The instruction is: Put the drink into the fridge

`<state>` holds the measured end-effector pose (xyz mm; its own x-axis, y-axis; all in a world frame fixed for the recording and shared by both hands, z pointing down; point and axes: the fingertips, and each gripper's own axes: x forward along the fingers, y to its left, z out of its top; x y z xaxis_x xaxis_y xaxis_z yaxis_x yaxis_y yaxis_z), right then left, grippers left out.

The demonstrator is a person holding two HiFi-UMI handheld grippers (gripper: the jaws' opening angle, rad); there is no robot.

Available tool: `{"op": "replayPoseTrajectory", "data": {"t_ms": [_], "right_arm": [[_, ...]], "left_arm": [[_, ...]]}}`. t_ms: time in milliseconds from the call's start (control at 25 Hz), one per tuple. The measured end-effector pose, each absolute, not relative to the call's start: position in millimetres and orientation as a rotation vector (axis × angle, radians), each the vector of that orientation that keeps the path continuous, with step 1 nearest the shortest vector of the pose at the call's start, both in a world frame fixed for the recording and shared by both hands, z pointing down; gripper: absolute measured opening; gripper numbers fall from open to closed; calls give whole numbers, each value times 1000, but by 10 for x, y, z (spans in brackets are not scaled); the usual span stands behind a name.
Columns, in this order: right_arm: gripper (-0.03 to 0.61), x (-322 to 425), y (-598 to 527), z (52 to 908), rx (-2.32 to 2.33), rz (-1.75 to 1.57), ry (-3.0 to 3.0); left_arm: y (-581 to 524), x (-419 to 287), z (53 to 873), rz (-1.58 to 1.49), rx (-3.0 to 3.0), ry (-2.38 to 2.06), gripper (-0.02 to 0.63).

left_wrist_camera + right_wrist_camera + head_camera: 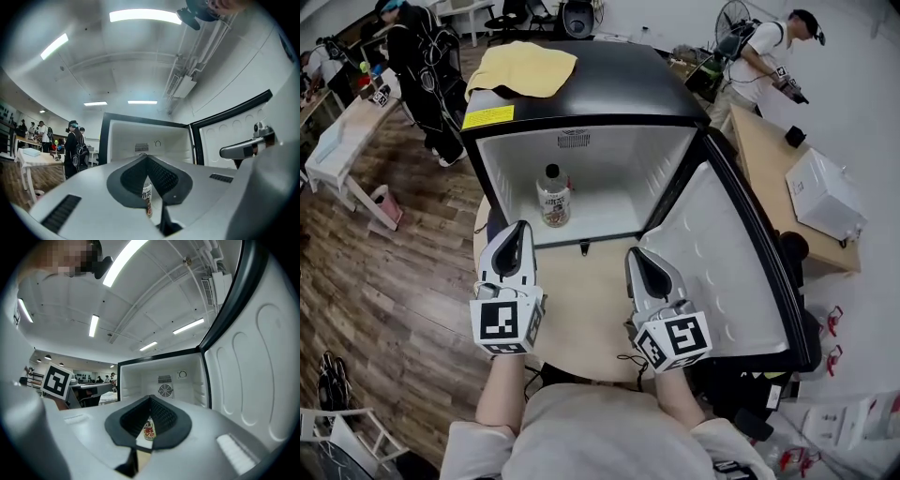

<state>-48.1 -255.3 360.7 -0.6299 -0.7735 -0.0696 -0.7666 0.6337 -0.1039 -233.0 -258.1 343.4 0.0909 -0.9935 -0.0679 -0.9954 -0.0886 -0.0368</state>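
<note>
The drink, a clear bottle with a white cap and printed label, stands upright inside the open black mini fridge, left of centre on its floor. The fridge door is swung open to the right. My left gripper is shut and empty, its tip just outside the fridge's front edge, near the bottle. My right gripper is also shut and empty, in front of the fridge by the door. The bottle shows through the gap under the left gripper, and the bottle shows likewise below the right gripper.
A yellow cloth lies on the fridge top. The fridge sits on a round wooden table. A wooden desk with a white box stands at the right, a white table at the left. People stand in the background.
</note>
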Motion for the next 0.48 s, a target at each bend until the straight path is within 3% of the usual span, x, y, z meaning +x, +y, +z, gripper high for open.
{"op": "replayPoseTrajectory", "data": {"t_ms": [480], "right_arm": [[11, -449, -2242, 3527, -1176, -49, 2786]], "left_arm": [[-1909, -2174, 3272, 74, -2174, 2104, 9]]}}
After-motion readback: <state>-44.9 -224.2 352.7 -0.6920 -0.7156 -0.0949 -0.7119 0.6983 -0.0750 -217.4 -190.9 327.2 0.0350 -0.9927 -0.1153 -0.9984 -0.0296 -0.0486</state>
